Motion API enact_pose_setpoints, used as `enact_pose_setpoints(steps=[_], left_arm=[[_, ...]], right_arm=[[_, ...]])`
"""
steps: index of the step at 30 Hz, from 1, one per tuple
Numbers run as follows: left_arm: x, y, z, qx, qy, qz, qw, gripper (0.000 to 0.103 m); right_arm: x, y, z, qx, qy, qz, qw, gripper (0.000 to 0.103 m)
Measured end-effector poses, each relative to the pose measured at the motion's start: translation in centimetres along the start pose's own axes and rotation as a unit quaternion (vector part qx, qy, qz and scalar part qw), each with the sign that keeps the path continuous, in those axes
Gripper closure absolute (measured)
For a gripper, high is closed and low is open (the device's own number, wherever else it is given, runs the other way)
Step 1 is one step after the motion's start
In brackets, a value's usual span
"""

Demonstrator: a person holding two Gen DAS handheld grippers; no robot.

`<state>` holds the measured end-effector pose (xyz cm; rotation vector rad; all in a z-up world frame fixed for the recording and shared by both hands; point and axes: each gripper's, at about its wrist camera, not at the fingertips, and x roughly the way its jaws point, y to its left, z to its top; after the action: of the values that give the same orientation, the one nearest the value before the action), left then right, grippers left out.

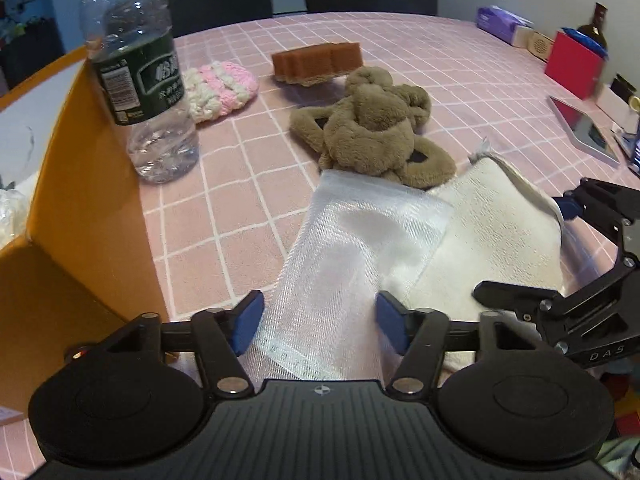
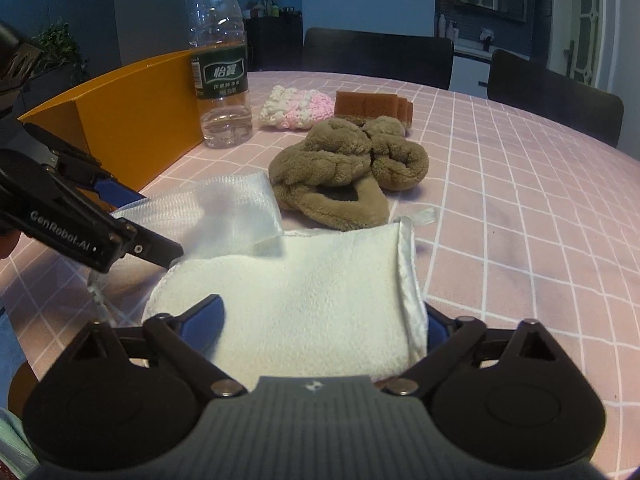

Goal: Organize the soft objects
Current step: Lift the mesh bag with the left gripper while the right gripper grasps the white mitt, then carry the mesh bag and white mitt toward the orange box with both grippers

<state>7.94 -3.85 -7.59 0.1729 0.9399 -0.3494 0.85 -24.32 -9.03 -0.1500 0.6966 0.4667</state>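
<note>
A sheer white mesh pouch [image 1: 352,256] lies on the pink checked tablecloth, overlapping a white fluffy cloth [image 1: 492,240]. My left gripper [image 1: 316,322] is open, its blue pads either side of the pouch's near end. My right gripper [image 2: 320,320] is open around the near edge of the white cloth [image 2: 312,292]; the pouch [image 2: 224,212] lies to its left. A brown plush toy [image 1: 372,128] [image 2: 344,168] lies behind them. A pink-and-white knitted pad [image 1: 220,88] [image 2: 296,108] and a brown sponge [image 1: 316,62] [image 2: 372,108] lie farther back.
An orange box [image 1: 92,200] [image 2: 132,124] stands at the left with a clear water bottle [image 1: 140,72] [image 2: 222,68] beside it. A red box [image 1: 572,66], tissue pack [image 1: 504,22] and tablet [image 1: 584,128] sit at the right edge. Dark chairs [image 2: 376,56] stand behind the table.
</note>
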Motion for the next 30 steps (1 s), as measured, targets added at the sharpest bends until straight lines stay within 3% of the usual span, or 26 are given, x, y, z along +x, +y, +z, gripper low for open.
enact_pose_setpoints(steps=[2,6,9,15,30], left_arm=[[-0.2,-0.6,0.0,0.0,-0.001,-0.002,1.0,0.053],[-0.4,-1.8,0.1,0.01,-0.003,-0.003,0.9999,0.081],[-0.4,-2.4,0.1,0.011,-0.005,-0.003,0.9999,0.096],[-1.3,-2.1,0.0,-0.008,-0.023,-0.001,0.9997,0.101],[-7.7,0.6,-1.2,-0.061,-0.132,-0.018,0.9892,0.101]], right_arm=[[-0.1,0.0,0.0,-0.003,-0.006,0.001,1.0,0.025],[-0.4,0.2,-0.1,-0.009,-0.015,0.008,1.0,0.052],[-0.5,0.6,0.0,-0.015,-0.016,0.019,1.0,0.069],[-0.8,1.0,0.1,-0.018,-0.011,0.012,1.0,0.083],[-4.7,-0.3,1.6,0.043,-0.027,-0.006,0.999,0.084]])
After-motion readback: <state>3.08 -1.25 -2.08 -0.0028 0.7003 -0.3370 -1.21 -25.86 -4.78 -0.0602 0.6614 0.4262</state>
